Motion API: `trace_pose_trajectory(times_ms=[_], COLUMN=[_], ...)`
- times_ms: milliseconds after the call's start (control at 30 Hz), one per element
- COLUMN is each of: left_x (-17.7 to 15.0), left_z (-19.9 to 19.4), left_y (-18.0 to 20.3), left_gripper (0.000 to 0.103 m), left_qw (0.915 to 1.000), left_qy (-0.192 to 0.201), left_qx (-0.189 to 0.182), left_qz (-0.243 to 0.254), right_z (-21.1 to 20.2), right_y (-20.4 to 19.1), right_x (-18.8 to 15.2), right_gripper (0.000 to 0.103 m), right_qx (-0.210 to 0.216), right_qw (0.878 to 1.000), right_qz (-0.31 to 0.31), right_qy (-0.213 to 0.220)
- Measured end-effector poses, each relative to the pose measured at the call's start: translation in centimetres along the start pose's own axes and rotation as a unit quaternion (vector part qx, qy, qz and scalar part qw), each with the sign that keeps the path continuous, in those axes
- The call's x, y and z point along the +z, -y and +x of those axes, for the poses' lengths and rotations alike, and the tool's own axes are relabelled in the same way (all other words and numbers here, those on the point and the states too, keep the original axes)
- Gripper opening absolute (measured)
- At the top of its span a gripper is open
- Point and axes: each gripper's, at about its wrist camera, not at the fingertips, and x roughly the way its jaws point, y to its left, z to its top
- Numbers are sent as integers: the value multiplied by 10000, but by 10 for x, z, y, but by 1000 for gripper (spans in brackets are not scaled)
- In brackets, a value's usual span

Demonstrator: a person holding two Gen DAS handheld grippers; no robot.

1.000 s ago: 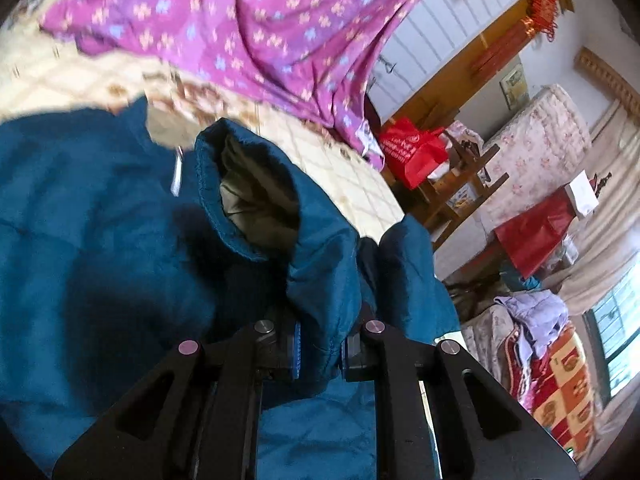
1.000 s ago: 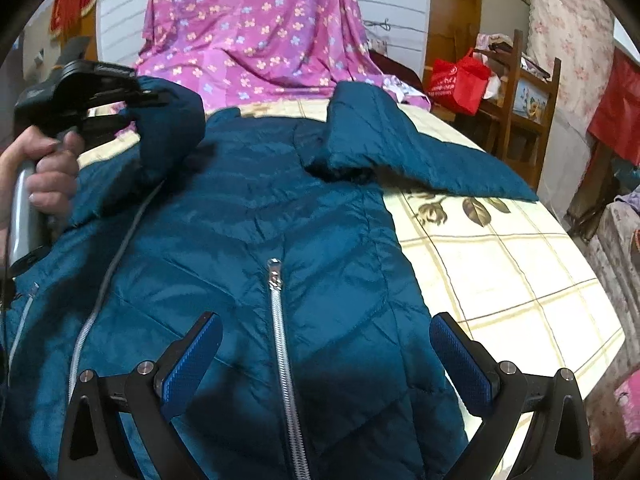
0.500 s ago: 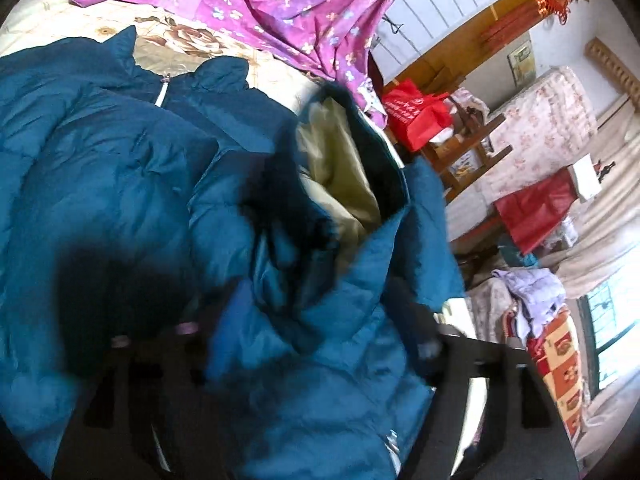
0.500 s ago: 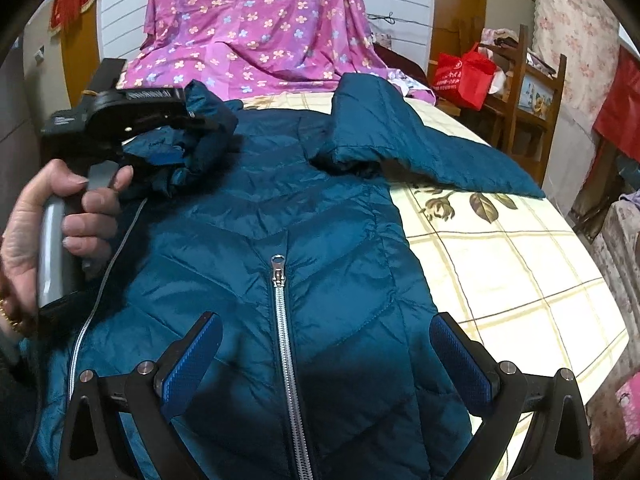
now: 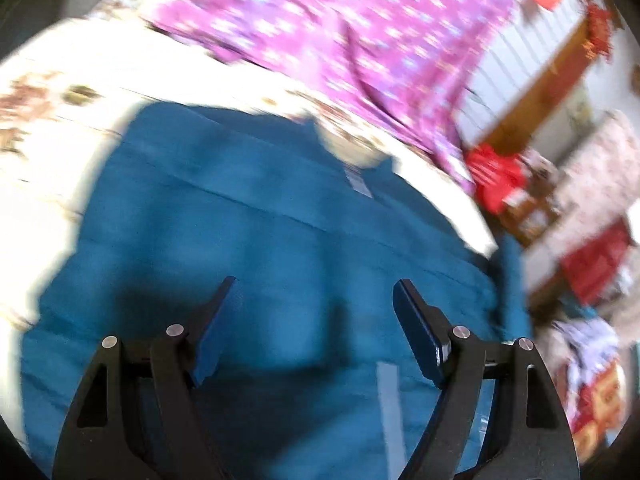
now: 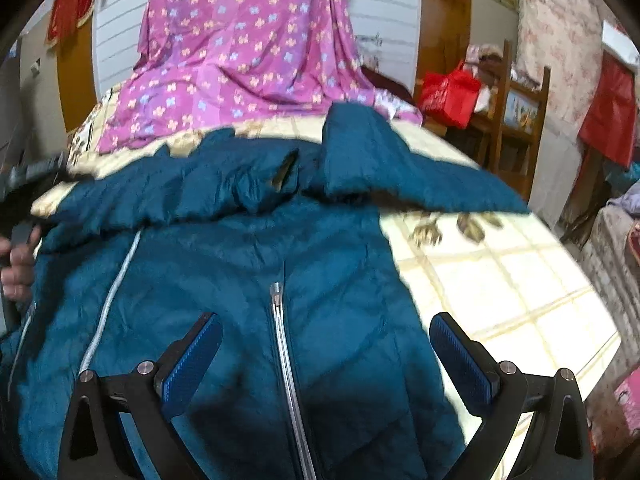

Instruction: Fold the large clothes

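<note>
We see a teal padded jacket [image 6: 248, 264] spread front-up on a bed [image 6: 500, 280] covered with a cream checked sheet that has brown flower prints. Its silver zip [image 6: 286, 356] runs down the middle, closed at least from the puller down. One sleeve [image 6: 380, 168] lies out to the right across the sheet, and the other sleeve [image 6: 172, 192] is folded across the chest near the collar.

Our right gripper [image 6: 325, 358] hangs low over the jacket's front, its blue-padded fingers [image 6: 192, 360] spread wide on either side of the zip, holding nothing. Our left gripper [image 5: 316, 328] also hovers over the teal jacket [image 5: 240, 240], its fingers [image 5: 418, 334] wide apart and empty; that view is heavily blurred. In the right wrist view, our left hand [image 6: 16, 268] shows at the left edge, wrapped around a handle.

A purple flowered cloth [image 6: 248, 60] is draped at the far end of the bed. A red bag [image 6: 450, 96] sits on a wooden chair [image 6: 516, 120] to the right.
</note>
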Motion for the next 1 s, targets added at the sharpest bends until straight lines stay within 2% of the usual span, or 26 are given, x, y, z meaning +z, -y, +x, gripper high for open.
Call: trace_pose_trajectory(times_ms=[100, 167, 200, 300, 367, 400, 500, 533, 600, 667, 700, 767, 833, 933, 1000], left_x=[6, 7, 8, 4, 1, 0, -2, -2, -1, -2, -3, -3, -3, -4, -4], left_z=[-6, -1, 3, 9, 13, 16, 26, 28, 31, 33, 32, 32, 32, 34, 33], left_y=[-35, -45, -47, -48, -47, -45, -38, -36, -35, -34, -35, -35, -35, -33, -32], left_gripper=[78, 78, 78, 78, 78, 78, 78, 78, 79, 80, 80, 80, 80, 80, 80], left_qw=[9980, 9958, 9937, 9906, 9883, 9869, 9819, 9805, 9789, 9785, 9787, 9783, 9785, 9776, 9774], left_qy=[240, 246, 223, 116, 57, 19, -109, -128, -139, -146, -153, -164, -165, -188, -193], left_qx=[545, 852, 1084, 1356, 1526, 1611, 1883, 1950, 2020, 2036, 2026, 2040, 2034, 2070, 2076], left_qz=[-223, -220, -152, -110, -49, 8, 192, 216, 261, 285, 291, 308, 296, 325, 349], right_z=[6, 23, 37, 74, 92, 104, 131, 139, 169, 189, 195, 200, 205, 215, 214], right_y=[-8, -26, -41, -85, -112, -129, -155, -155, -138, -109, -94, -72, -48, -29, -31], right_x=[32, 63, 80, 110, 118, 120, 115, 112, 109, 105, 104, 107, 107, 101, 103], right_gripper=[103, 103, 103, 103, 103, 103, 103, 103, 103, 97, 93, 93, 93, 98, 99], right_qx=[266, 452, 668, 1276, 1679, 2017, 2414, 2373, 2244, 2162, 2085, 1875, 1421, 1418, 1485], right_qw=[9992, 9983, 9971, 9910, 9851, 9789, 9697, 9704, 9709, 9691, 9693, 9726, 9802, 9761, 9762], right_qz=[282, 379, 365, 344, 288, 180, -158, -177, 68, 477, 633, 732, 789, 1089, 988], right_qy=[138, 25, -44, -219, -241, -257, -340, -404, -830, -1089, -1141, -1163, -1133, -1234, -1231])
